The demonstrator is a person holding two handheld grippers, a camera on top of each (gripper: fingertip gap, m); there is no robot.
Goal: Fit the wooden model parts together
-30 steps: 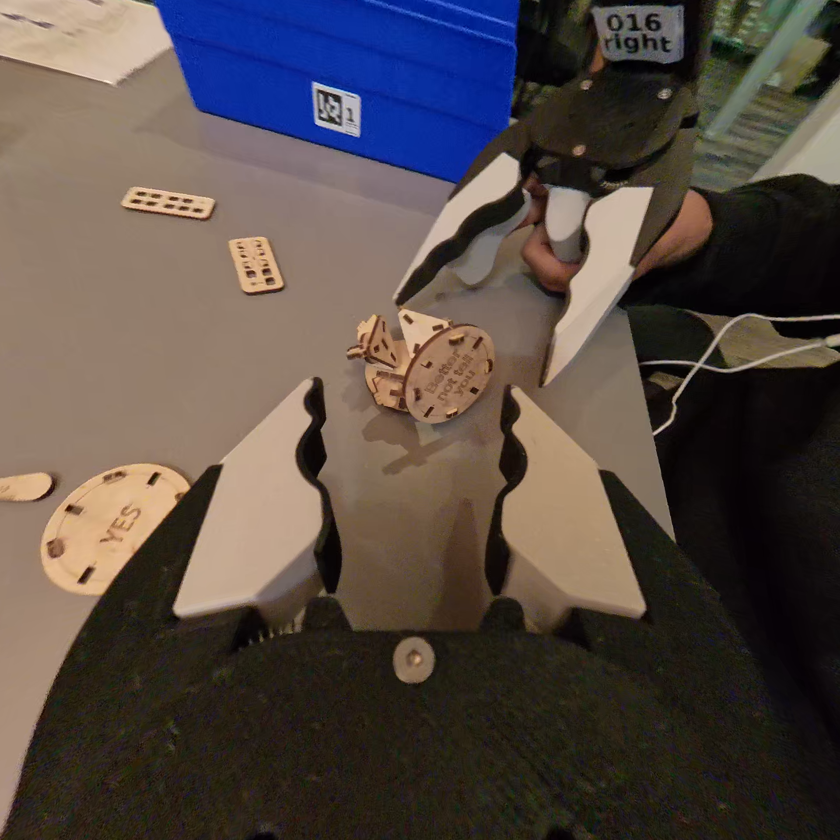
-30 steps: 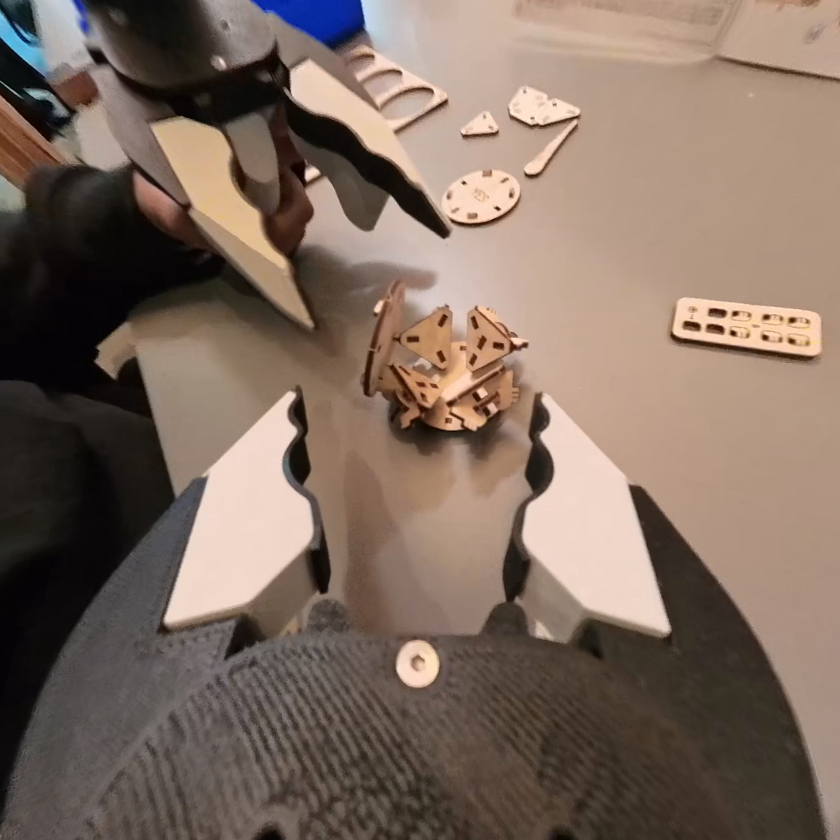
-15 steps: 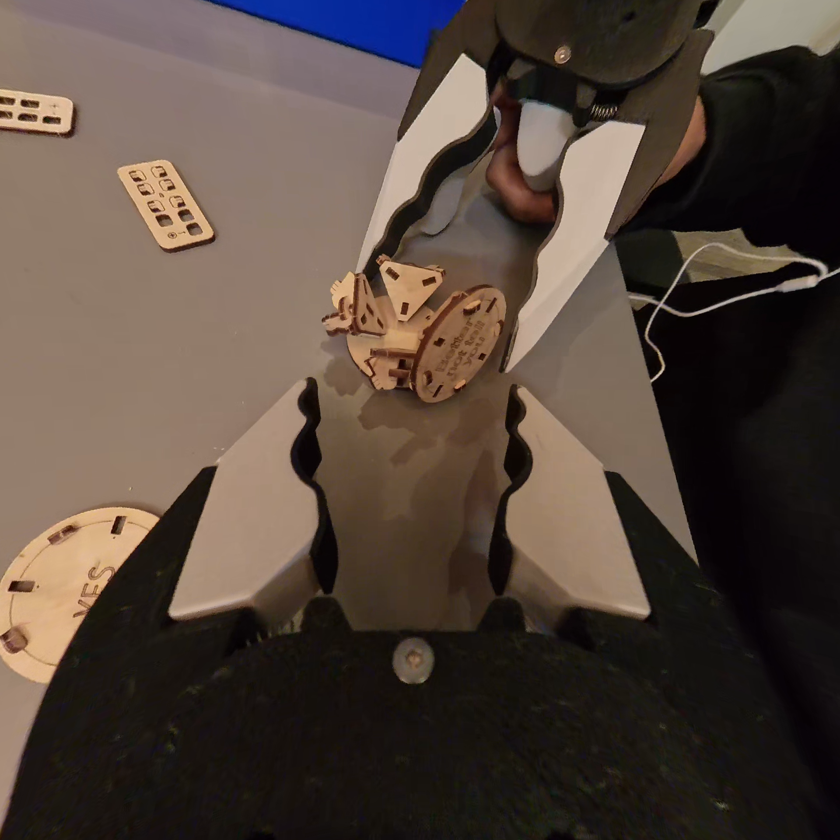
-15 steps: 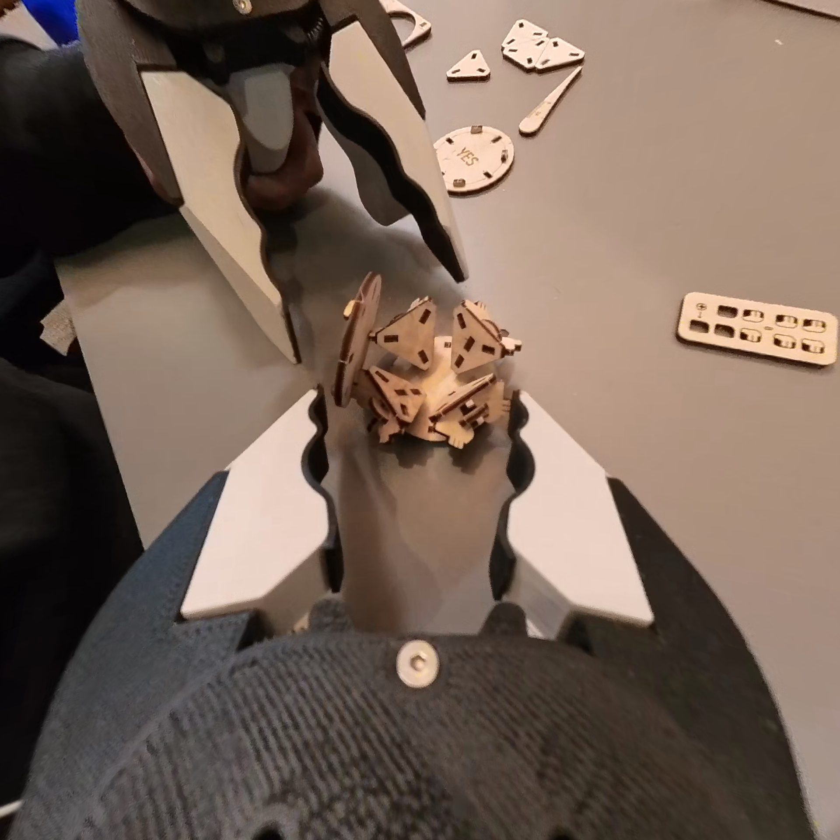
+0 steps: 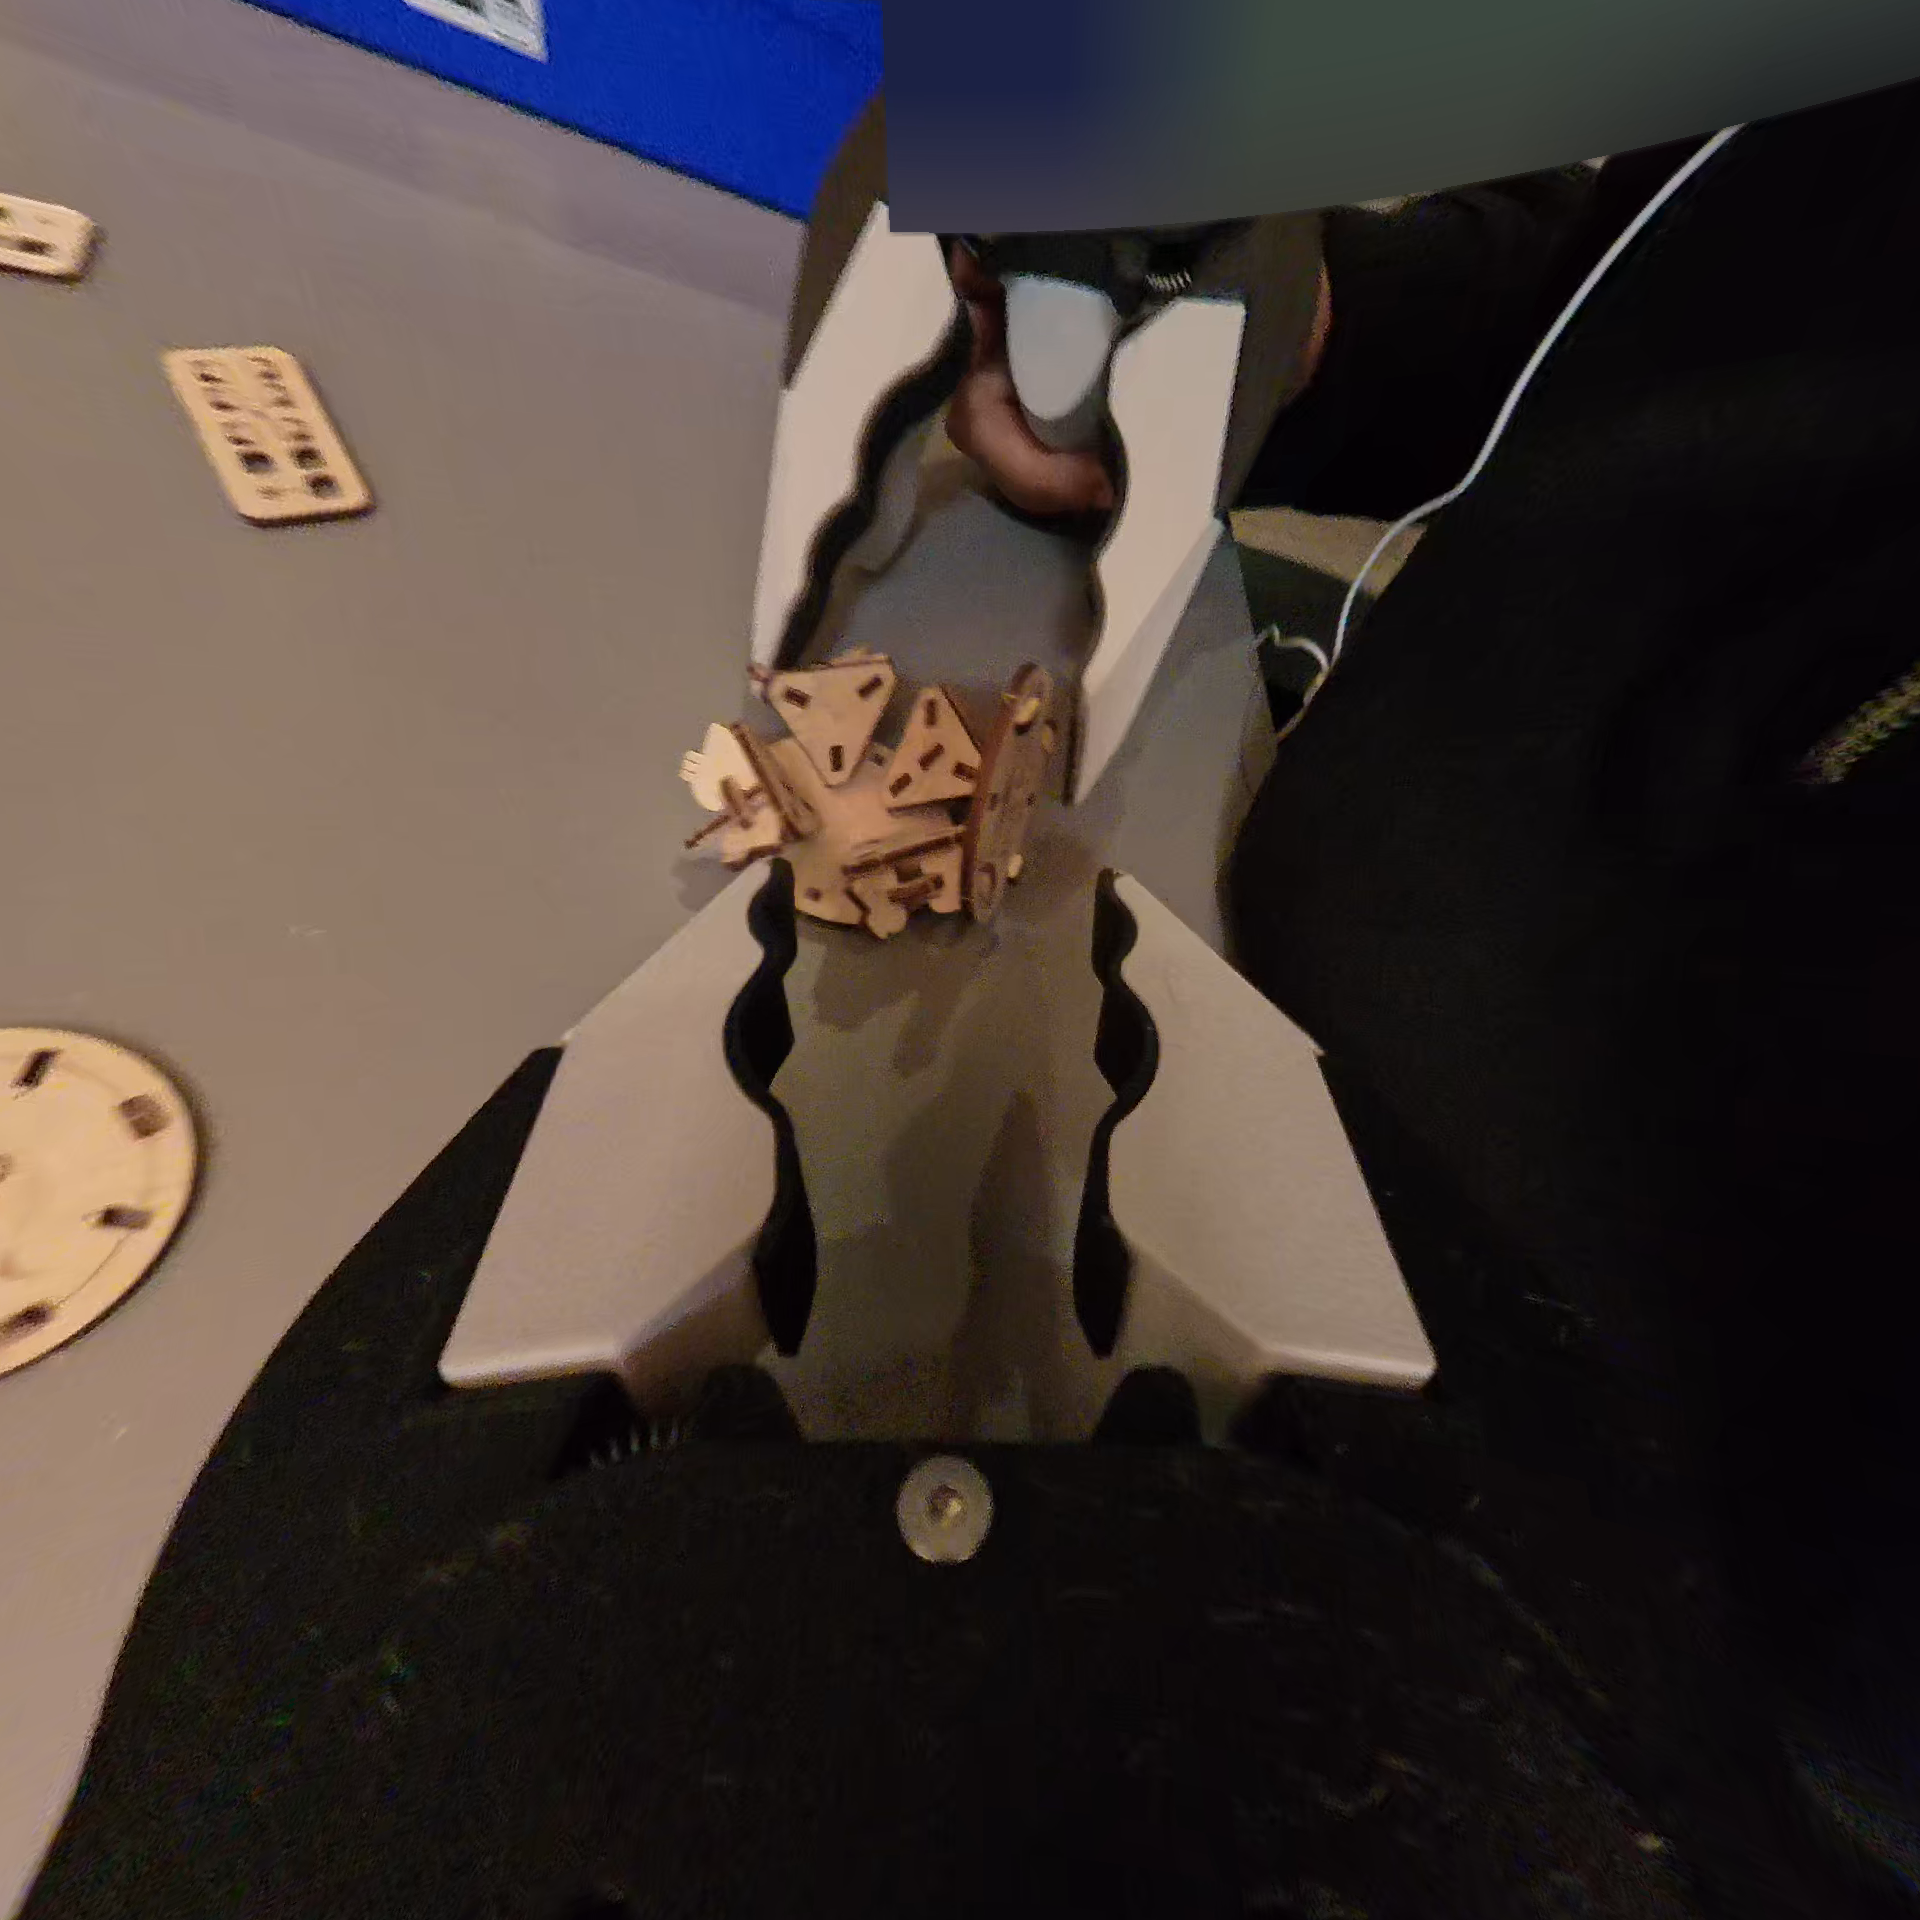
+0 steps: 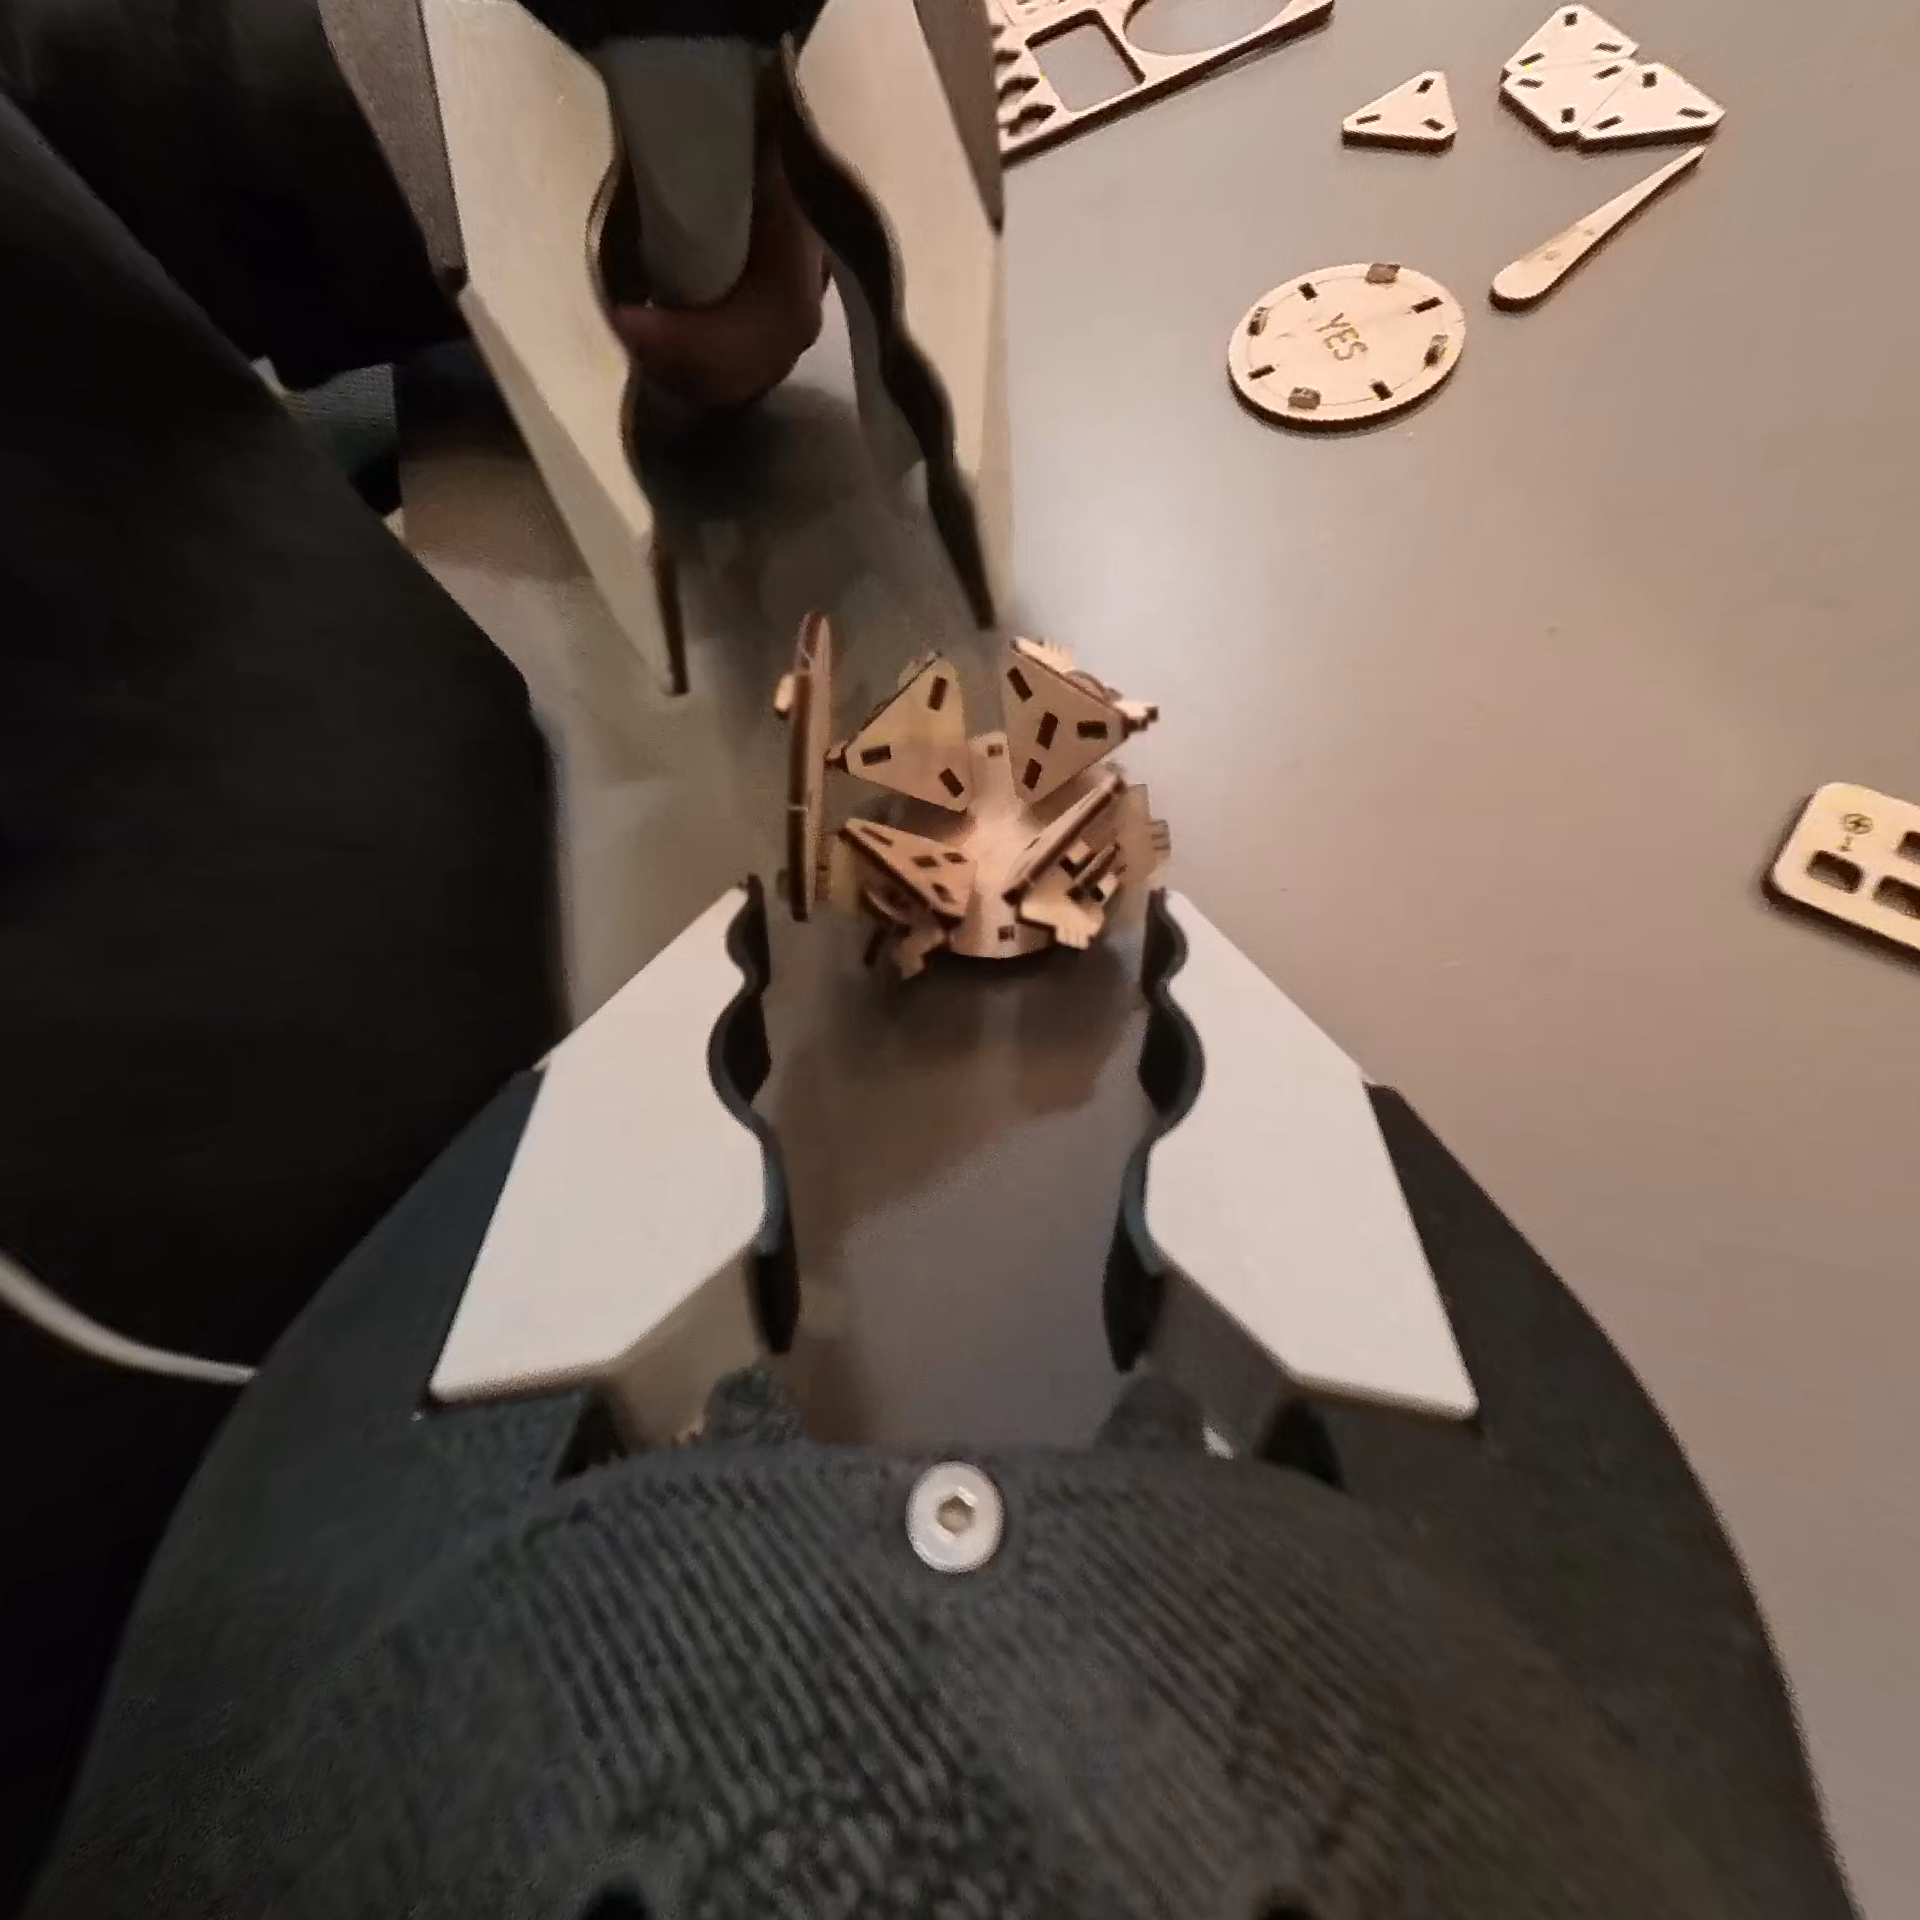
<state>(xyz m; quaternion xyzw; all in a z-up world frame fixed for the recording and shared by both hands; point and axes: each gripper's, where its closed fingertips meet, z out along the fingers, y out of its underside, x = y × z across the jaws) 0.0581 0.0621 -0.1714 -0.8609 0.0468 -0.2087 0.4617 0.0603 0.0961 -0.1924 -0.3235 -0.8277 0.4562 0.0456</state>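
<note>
A small wooden assembly of slotted triangles with an upright disc point(image 5: 883, 800) stands on the grey table point(image 5: 416, 727) near its edge. My left gripper point(image 5: 935, 894) is open, and its left fingertip is right beside the assembly's base. My right gripper point(image 6: 954, 906) is open and faces it from the other side, with the assembly point(image 6: 966, 821) just at its fingertips. No pad plainly presses on it. The right gripper also shows in the left wrist view point(image 5: 935, 686), and the left gripper shows in the right wrist view point(image 6: 821, 634).
A blue bin point(image 5: 675, 94) stands at the back. Loose wooden parts lie around: slotted plates point(image 5: 265, 431) point(image 6: 1860, 873), round discs point(image 5: 73, 1195) point(image 6: 1345, 332), triangles point(image 6: 1610, 104), a pointed stick point(image 6: 1595, 223). A person's dark sleeve and a white cable point(image 5: 1455, 416) are past the table edge. Some 5 centimeters of space lies between my two pairs of fingers.
Both grippers have moved in on the assembly from opposite sides, and their jaws have narrowed. The assembly has turned a little on the table.
</note>
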